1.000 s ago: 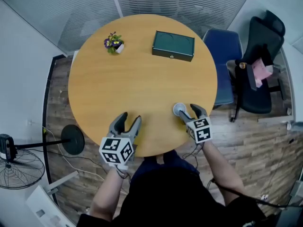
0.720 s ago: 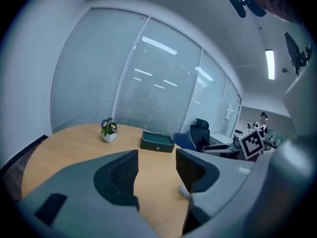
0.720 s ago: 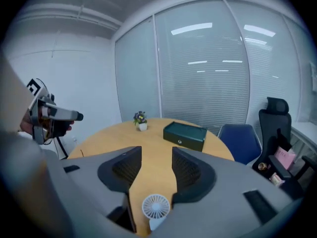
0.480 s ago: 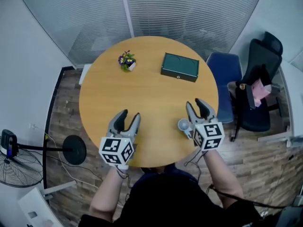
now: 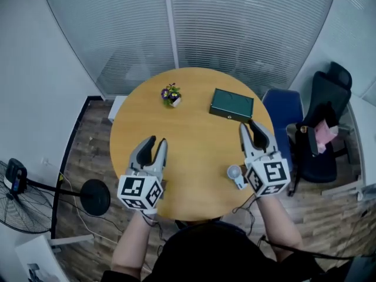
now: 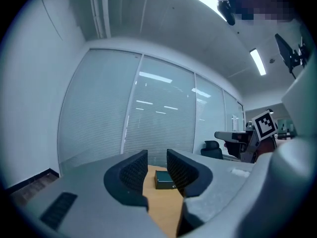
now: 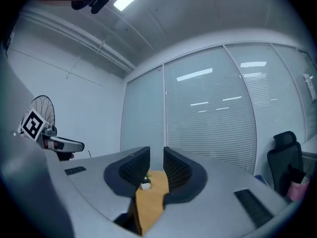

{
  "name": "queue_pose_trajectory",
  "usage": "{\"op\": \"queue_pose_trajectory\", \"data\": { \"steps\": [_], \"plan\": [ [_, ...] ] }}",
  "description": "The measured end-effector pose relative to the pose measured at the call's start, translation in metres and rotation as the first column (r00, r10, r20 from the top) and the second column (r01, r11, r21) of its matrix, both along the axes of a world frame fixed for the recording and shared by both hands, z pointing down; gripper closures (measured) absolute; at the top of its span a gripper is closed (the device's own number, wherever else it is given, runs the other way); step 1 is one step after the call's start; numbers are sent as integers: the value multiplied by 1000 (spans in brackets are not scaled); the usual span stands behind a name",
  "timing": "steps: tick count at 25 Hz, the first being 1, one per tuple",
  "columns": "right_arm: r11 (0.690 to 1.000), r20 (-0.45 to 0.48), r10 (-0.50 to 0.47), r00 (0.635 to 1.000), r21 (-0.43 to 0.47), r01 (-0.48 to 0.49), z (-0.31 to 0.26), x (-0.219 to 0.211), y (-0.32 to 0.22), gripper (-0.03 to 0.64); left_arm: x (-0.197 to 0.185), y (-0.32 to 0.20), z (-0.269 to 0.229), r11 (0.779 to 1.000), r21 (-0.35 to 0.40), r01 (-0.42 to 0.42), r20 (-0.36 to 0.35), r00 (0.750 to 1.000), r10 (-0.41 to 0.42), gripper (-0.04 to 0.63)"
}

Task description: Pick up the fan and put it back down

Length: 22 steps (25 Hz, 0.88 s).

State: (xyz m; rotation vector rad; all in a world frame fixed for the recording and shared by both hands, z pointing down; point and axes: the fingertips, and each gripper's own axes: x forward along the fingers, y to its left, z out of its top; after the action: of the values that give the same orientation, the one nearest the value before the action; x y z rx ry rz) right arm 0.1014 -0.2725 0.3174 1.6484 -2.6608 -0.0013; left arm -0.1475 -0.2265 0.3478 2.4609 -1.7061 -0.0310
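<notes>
A small white fan [image 5: 235, 173] lies on the round wooden table [image 5: 194, 151] near its front right edge, partly behind my right gripper's marker cube. My right gripper [image 5: 254, 128] is held above the table beyond the fan and does not touch it. Its jaws are closing with nothing between them; a narrow gap shows in the right gripper view [image 7: 156, 167]. My left gripper [image 5: 154, 143] hovers over the front left of the table. Its jaws are closing too, empty, with a gap still showing in the left gripper view [image 6: 157, 170].
A dark green box [image 5: 231, 104] [image 6: 164, 179] and a small potted plant [image 5: 171, 94] [image 7: 145, 182] stand at the far side of the table. A blue chair [image 5: 283, 116] and a black office chair [image 5: 326, 122] are at the right. A floor fan [image 5: 14, 204] stands at the left.
Both grippers have risen off the table and their jaws have narrowed. The right gripper has moved away from the small fan, which stays on the table.
</notes>
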Motion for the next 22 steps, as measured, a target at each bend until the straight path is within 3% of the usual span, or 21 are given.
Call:
{"op": "queue_pose_trajectory", "data": {
  "steps": [6, 11, 14, 22],
  "plan": [
    [993, 46, -41, 998, 110, 36, -55, -17, 16, 573, 5, 7, -51, 994, 93, -58, -63, 996, 64, 570],
    [974, 12, -71, 997, 214, 67, -89, -33, 34, 611, 12, 21, -88, 977, 194, -83, -12, 996, 87, 584],
    [973, 7, -79, 997, 218, 76, -91, -37, 37, 611, 11, 26, -95, 972, 221, -74, -7, 997, 78, 585],
    [983, 17, -73, 997, 173, 69, -80, -39, 30, 611, -3, 23, -89, 979, 195, -62, -69, 995, 77, 584]
  ]
}}
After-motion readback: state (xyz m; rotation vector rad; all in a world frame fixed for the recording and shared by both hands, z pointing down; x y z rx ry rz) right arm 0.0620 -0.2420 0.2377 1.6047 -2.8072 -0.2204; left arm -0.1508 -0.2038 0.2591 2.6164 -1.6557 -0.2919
